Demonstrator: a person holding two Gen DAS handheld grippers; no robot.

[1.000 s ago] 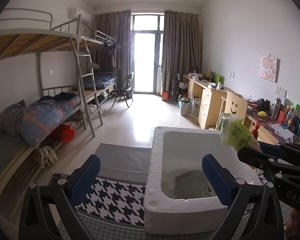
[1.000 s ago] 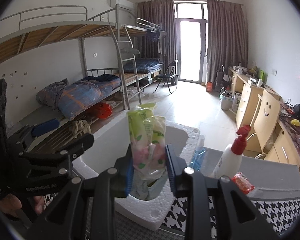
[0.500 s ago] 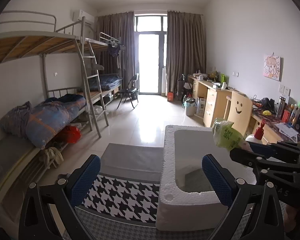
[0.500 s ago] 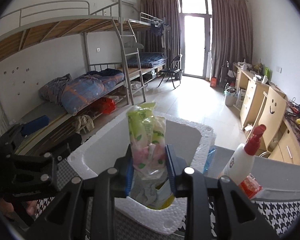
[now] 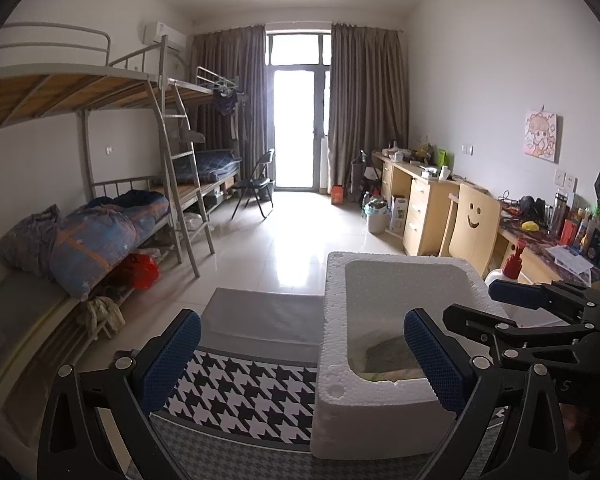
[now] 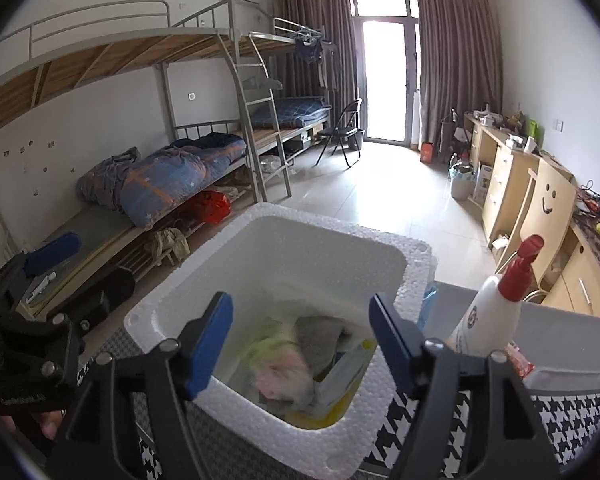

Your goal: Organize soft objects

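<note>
A white foam box (image 6: 405, 276) stands on the houndstooth cloth (image 5: 244, 384); it also shows in the left wrist view (image 5: 331, 320). Inside it lie several soft packs. A green and pink soft pack (image 6: 284, 368) is blurred in the box, right under my right gripper (image 6: 300, 340), which is open and empty over the box's near rim. My left gripper (image 5: 300, 360) is open and empty, level with the box's left wall. The right gripper also shows in the left wrist view (image 5: 487, 304), over the box's right rim.
A white spray bottle with a red trigger (image 6: 487, 308) and a red packet (image 6: 517, 362) stand right of the box, a blue bottle (image 6: 425, 304) behind it. A grey mat (image 5: 268, 316) lies beyond the cloth. Bunk beds (image 5: 100, 216) left, desks (image 5: 427, 204) right.
My right gripper moved over the box, opened and let go of the green and pink pack, which now lies in the box. My left gripper stayed open.
</note>
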